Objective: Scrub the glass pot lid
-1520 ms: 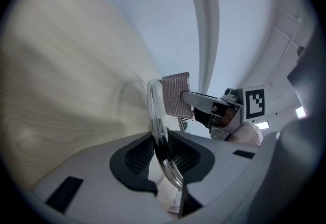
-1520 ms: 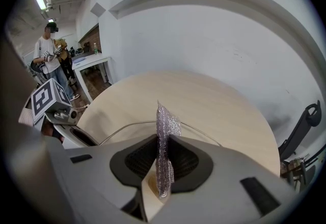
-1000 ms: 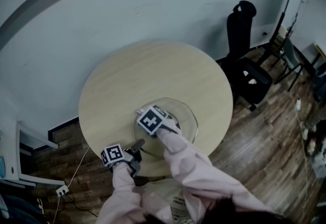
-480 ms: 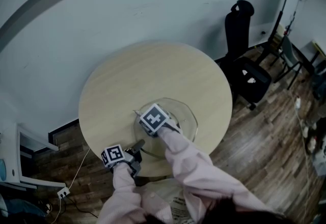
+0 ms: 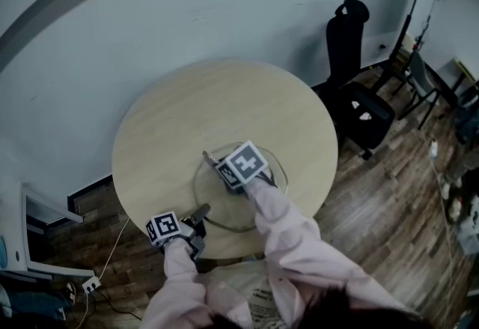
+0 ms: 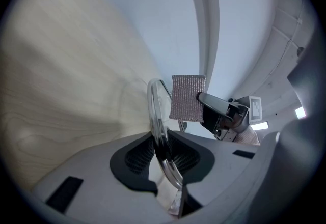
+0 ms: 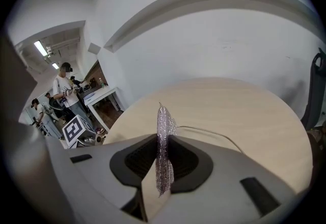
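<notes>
head view: the lid (image 5: 221, 204) lay on the surface (image 5: 187, 111), near its front edge.
left gripper view: the left gripper (image 6: 162, 149) was clamped on the lid's rim, likely to steady it.
right gripper view: the right gripper (image 7: 163, 159) pinched the pad (image 7: 163, 126) for scrubbing.

Part of the glass lid (image 5: 215, 208) under the right tongs (image 5: 212, 164) and sleeve (image 5: 288, 239)

A round pale wooden worktop (image 5: 187, 111) stands on dark wood-plank floor (image 5: 382, 200) against a plain pale-grey wall (image 5: 150, 13), with a black office chair (image 5: 358, 96) nearby.
</notes>
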The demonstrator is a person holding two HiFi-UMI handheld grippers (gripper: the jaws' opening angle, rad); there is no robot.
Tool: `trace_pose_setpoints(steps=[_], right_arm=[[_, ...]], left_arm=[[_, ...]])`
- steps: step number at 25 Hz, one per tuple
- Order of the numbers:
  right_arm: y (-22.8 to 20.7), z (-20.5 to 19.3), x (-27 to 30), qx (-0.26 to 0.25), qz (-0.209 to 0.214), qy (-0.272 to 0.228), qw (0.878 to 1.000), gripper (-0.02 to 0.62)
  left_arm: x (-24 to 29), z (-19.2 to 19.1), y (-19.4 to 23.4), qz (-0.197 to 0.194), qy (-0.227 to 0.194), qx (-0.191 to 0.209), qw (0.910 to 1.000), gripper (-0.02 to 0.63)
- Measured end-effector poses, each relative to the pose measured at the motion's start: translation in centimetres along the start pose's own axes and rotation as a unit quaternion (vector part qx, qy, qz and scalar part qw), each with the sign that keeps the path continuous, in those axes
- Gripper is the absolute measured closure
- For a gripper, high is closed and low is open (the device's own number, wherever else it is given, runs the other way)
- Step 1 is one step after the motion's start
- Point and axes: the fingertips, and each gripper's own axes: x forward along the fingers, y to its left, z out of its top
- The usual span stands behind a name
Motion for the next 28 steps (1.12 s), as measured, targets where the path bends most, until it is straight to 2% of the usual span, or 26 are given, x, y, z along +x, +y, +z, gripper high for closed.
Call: trace_pose_setpoints(steps=[5,9,13,20,28], right_arm=[[-2.3,-0.3,-2.0,0.009,-0.016,-0.009,1.000,0.523],[-4.7,-0.9,-3.5,0.001,-0.050,-0.004,0.999,0.523],[-7.1,-1.9,-5.0,-0.016,-0.091,0.018,0.996,0.523],[-9.6,-3.0,-6.9,-0.035,-0.132,0.040,0.990,0.523],[-11.2,-5.2,-7.9,-0.043,-0.158,0.096,0.982,0.523]], left_arm=[[0.1,0.0,-0.1,0.000,-0.002,0.000,1.0000,0.525],[0.2,0.1,0.1,0.003,-0.002,0.004,1.0000,0.525],[0.1,0.0,-0.1,0.005,-0.002,0.005,1.0000,0.525],[0.0,0.1,0.0,0.008,-0.008,-0.001,0.9999,0.525],[0.0,-0.3,0.0,0.010,-0.023,-0.018,0.9995,0.531]])
